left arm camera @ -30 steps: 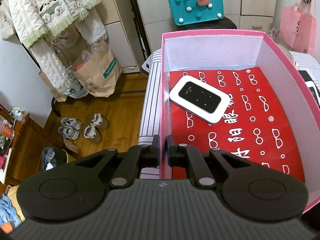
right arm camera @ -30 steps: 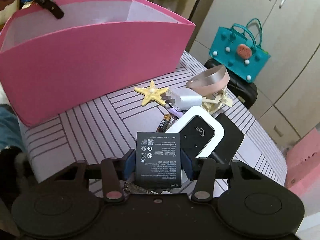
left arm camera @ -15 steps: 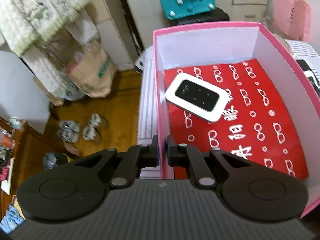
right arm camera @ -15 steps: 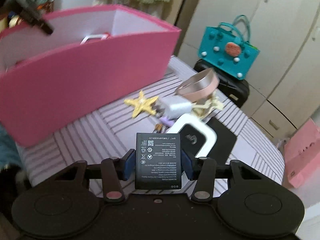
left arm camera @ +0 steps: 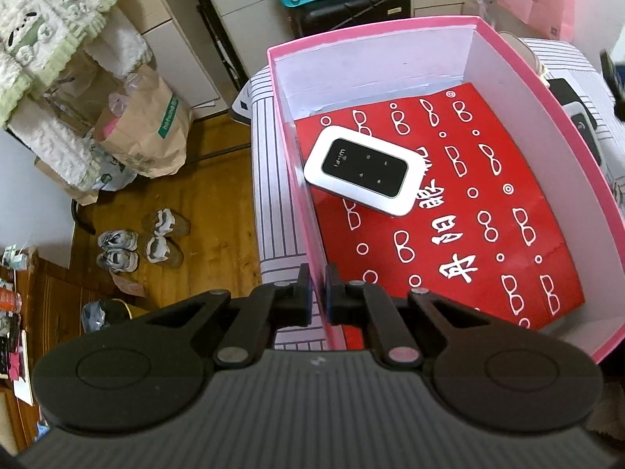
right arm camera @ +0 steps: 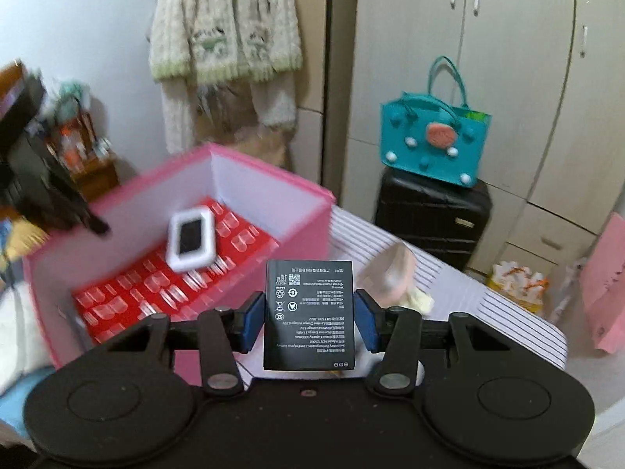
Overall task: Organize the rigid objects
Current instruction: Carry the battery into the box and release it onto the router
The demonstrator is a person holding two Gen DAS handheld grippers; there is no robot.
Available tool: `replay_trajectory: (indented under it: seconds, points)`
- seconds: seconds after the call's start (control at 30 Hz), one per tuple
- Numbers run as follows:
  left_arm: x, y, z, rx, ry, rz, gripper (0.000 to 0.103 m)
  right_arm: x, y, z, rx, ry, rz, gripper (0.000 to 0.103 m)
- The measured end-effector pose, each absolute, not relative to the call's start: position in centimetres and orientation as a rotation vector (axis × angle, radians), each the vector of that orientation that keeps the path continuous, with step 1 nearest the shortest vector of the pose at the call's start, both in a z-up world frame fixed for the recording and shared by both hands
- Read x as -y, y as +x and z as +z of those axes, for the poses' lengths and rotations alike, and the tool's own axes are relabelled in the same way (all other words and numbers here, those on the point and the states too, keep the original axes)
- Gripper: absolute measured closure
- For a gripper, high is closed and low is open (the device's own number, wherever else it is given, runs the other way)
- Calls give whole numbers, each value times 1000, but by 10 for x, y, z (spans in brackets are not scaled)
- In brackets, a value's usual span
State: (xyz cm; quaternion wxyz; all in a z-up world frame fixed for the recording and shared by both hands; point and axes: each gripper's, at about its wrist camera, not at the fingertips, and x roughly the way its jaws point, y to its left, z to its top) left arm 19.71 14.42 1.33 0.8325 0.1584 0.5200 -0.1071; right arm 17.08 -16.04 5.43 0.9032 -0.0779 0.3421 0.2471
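Above the striped table [right arm camera: 488, 293], a battery [right arm camera: 309, 314] is clamped in the right gripper [right arm camera: 309, 318]; the pink box [left arm camera: 390, 25] wall is pinched by the left gripper [left arm camera: 318, 297]. A loosened clamp could drop it short.

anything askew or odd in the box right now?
The WiFi router lies skewed on the red sheet in the pink box, not square to the walls. The sheet itself sits crooked. No spill or damage visible.
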Motion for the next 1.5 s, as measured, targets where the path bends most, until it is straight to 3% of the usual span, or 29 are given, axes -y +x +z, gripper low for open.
replay_trajectory:
  seconds: [0.3, 0.87, 1.1, 1.13, 1.5]
  points:
    - [-152, 194, 14, -1074, 286, -248, 98, 109, 191, 82, -750, -127, 721, 49]
    - [-160, 190, 16, -1044, 222, -261, 98, -25, 283, 8, -1020, -294, 769, 49]
    - [-163, 189, 16, -1041, 204, -263, 98, -31, 314, -10, -1134, -201, 755, 45]
    - [-163, 189, 16, -1040, 208, -265, 98, -27, 316, -10, -1136, -158, 745, 41]
    - [-161, 188, 17, -1027, 228, -278, 98, 44, 260, 58, -907, -47, 775, 38]
